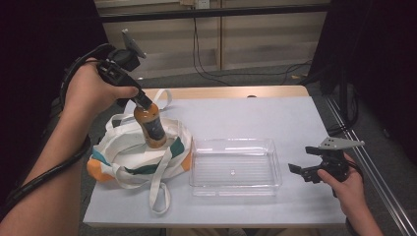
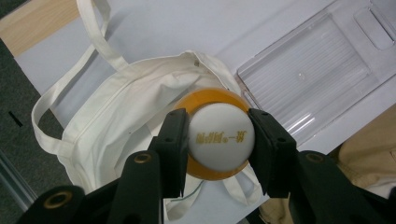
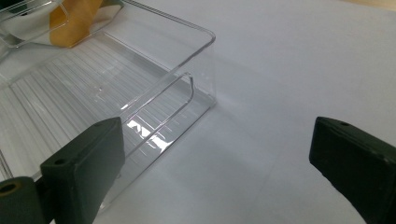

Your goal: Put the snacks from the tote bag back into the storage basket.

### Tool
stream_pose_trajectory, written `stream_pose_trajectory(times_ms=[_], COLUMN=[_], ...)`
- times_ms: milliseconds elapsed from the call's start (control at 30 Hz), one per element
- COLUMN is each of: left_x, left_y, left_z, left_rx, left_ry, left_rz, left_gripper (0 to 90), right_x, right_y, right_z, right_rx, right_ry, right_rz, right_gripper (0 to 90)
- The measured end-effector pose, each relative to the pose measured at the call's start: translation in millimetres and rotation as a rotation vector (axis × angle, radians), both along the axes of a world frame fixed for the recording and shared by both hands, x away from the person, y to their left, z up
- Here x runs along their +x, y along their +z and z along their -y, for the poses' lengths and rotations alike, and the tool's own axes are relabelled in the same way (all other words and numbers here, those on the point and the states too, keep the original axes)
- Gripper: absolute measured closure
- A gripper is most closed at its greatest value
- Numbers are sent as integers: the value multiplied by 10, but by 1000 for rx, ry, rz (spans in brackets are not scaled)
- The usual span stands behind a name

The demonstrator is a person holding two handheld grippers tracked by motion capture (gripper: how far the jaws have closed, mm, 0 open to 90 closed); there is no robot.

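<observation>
Where the left hand-held gripper is raised over the left part of the bench, a bottle is gripped by its white cap, the two black jaws being closed against opposite sides of that cap. The bottle is seen to hang below the jaws, slightly tilted, with its lower end at the mouth of a tote bag. An orange body is shown, with a dark label wrapped around the middle and small yellow characters printed on the flat top of the cap; the characters are too blurred to be read. Directly beneath the left hand-held gripper the bag is spread, made of off-white cloth with long straps, and teal and orange patches are visible at its edges in the high view. Beside the bag, towards the right hand-held gripper, a clear plastic tray with a ribbed floor is set on the bench. The right hand-held gripper is held low, just beyond the tray's right wall, its jaws spread wide apart with nothing between them but bare bench surface.
</observation>
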State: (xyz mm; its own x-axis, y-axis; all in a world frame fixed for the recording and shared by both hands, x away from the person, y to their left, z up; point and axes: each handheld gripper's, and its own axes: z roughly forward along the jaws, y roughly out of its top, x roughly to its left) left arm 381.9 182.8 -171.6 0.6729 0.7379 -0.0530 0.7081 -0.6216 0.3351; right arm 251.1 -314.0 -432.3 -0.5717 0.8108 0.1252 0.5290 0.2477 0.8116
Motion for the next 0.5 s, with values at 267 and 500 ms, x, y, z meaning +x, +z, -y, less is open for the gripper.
stream_pose_trajectory(times_ms=[267,500], left_x=[4,1], left_y=[45,74], left_z=[82,197], left_rx=[-13,-5], left_ry=[-24,-58], left_rz=[1,2], left_gripper=[595,595], right_x=[2,-1], right_y=[0,3], right_z=[-4,-2], right_rx=[-2,0], right_ry=[5,6], right_rz=[4,4], right_gripper=[31,31])
